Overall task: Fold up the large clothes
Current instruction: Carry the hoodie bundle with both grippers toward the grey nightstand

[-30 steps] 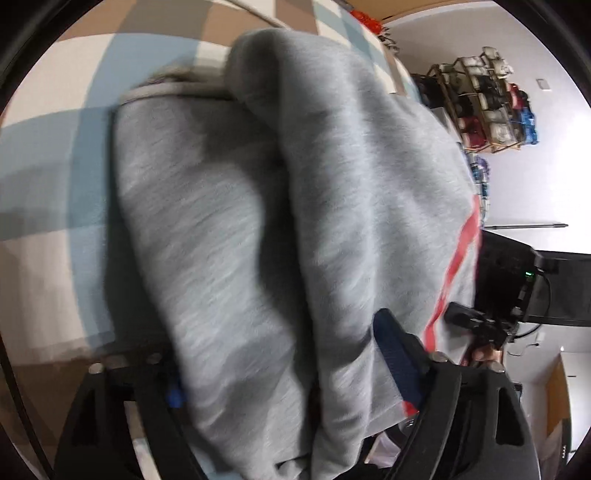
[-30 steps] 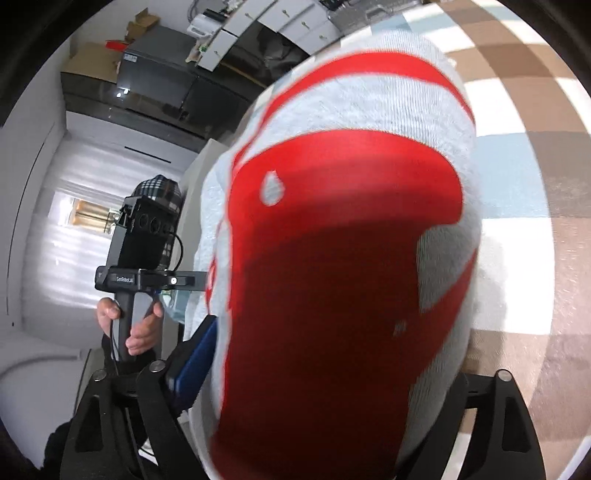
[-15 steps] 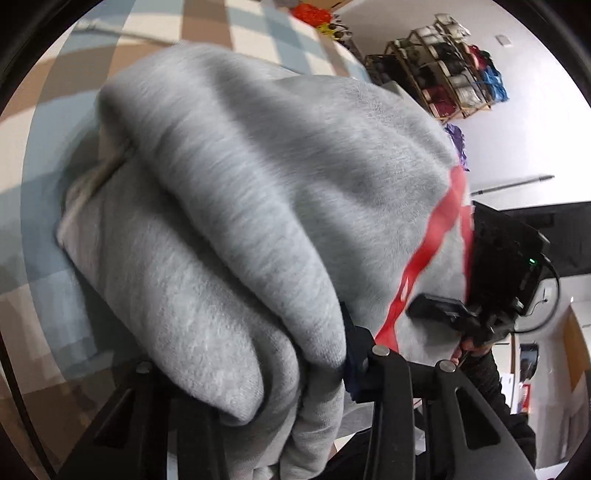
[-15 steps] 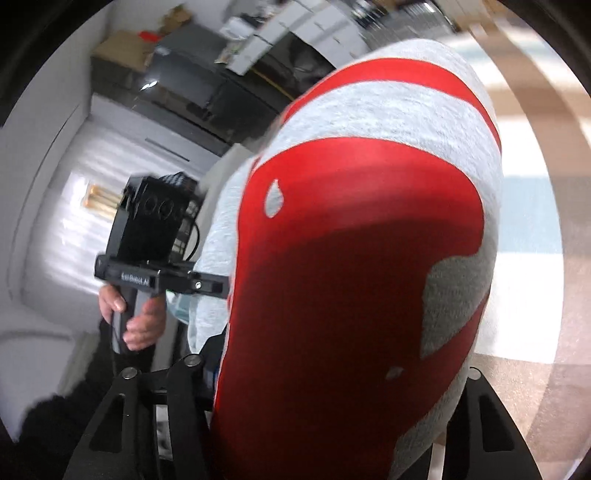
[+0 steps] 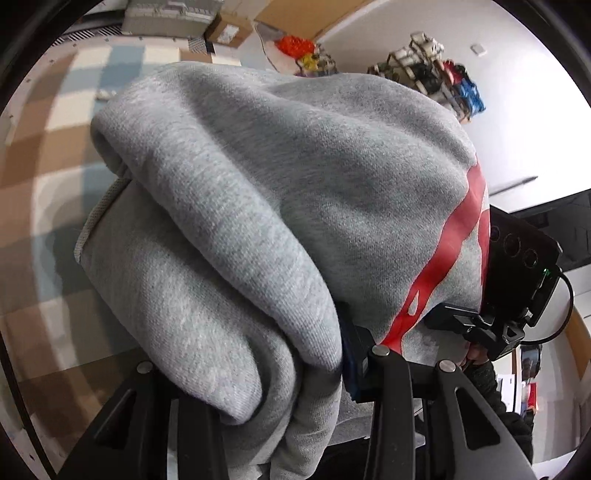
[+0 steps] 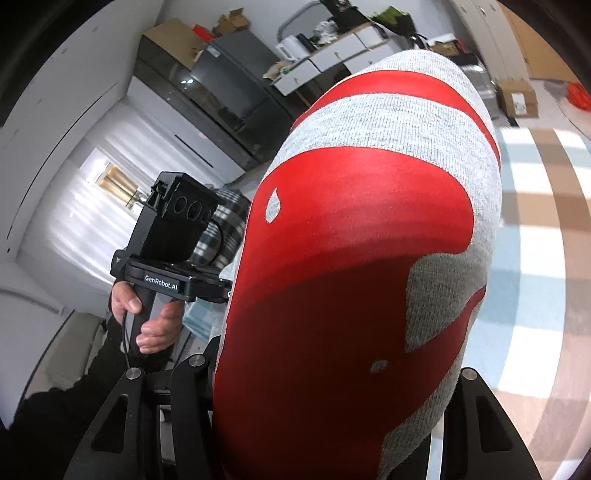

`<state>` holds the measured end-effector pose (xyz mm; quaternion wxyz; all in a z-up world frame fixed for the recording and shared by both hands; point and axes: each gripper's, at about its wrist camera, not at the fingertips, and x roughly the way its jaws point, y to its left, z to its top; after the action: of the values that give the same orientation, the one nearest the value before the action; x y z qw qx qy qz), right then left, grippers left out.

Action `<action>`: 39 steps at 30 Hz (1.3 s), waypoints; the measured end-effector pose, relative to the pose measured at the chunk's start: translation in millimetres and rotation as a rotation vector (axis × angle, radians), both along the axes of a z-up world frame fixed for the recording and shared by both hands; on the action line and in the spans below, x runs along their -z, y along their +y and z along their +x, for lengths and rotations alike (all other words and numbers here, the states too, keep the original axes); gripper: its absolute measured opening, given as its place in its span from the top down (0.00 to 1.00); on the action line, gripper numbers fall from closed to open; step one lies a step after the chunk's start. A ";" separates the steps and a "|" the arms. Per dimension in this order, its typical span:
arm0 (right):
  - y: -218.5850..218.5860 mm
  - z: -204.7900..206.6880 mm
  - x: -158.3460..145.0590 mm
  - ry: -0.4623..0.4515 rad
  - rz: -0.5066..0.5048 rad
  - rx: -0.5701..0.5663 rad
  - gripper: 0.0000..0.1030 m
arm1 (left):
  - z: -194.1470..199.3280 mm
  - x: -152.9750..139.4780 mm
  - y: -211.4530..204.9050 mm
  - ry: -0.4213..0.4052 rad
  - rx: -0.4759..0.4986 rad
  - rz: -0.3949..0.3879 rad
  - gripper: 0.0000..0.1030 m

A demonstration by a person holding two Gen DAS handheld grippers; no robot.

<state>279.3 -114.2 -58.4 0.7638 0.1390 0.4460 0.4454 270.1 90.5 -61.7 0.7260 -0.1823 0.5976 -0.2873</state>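
Observation:
A folded grey sweatshirt point(image 5: 258, 192) with a red print point(image 6: 351, 258) hangs in the air as a thick bundle between both grippers. My left gripper point(image 5: 262, 363) is shut on the plain grey end, its fingers pressed into the folds. My right gripper point(image 6: 332, 369) is shut on the red-printed end, which fills the gap between its fingers. The fingertips of both are buried in cloth. Across the bundle, each view shows the other tool: the right one point(image 5: 517, 280), and the left one point(image 6: 177, 236) held in a hand point(image 6: 155, 325).
A checked brown, blue and white mat point(image 5: 44, 155) lies below the bundle. A shoe rack point(image 5: 436, 85) stands on the far wall, with cardboard boxes point(image 5: 229, 26) beside it. A dark cabinet point(image 6: 236, 85) and a box point(image 6: 517, 99) stand behind.
Both grippers have closed on the ends of the folded sweatshirt and lifted it off the mat. Both views have tipped up, so more of the room shows.

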 end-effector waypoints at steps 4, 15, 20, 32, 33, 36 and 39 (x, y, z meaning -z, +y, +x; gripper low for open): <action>29.2 6.1 -33.3 -0.026 0.034 -0.031 0.47 | -1.2 -46.9 23.9 -0.075 -0.059 0.046 0.68; 211.4 42.0 -116.9 -0.038 0.151 -0.206 0.47 | -5.6 -166.4 168.6 -0.129 -0.305 0.308 0.68; 331.8 68.4 -119.6 0.015 0.255 -0.272 0.46 | 4.8 -188.0 239.1 -0.113 -0.431 0.447 0.68; 458.1 107.6 28.3 0.308 0.219 -0.253 0.41 | 10.4 -48.7 344.9 -0.015 -0.603 0.359 0.55; 457.0 109.1 26.5 0.301 0.207 -0.255 0.40 | 8.5 -48.3 346.7 -0.021 -0.604 0.336 0.55; 455.8 109.8 22.6 0.292 0.131 -0.266 0.31 | 18.7 -54.4 344.4 -0.025 -0.604 0.335 0.50; 459.2 102.1 14.6 0.246 0.061 -0.264 0.27 | 16.4 -59.7 344.7 -0.015 -0.629 0.352 0.46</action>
<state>381.4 345.0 -73.0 0.6339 0.1556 0.5367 0.5348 286.5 435.2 -1.9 0.8037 -0.2274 0.5470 0.0560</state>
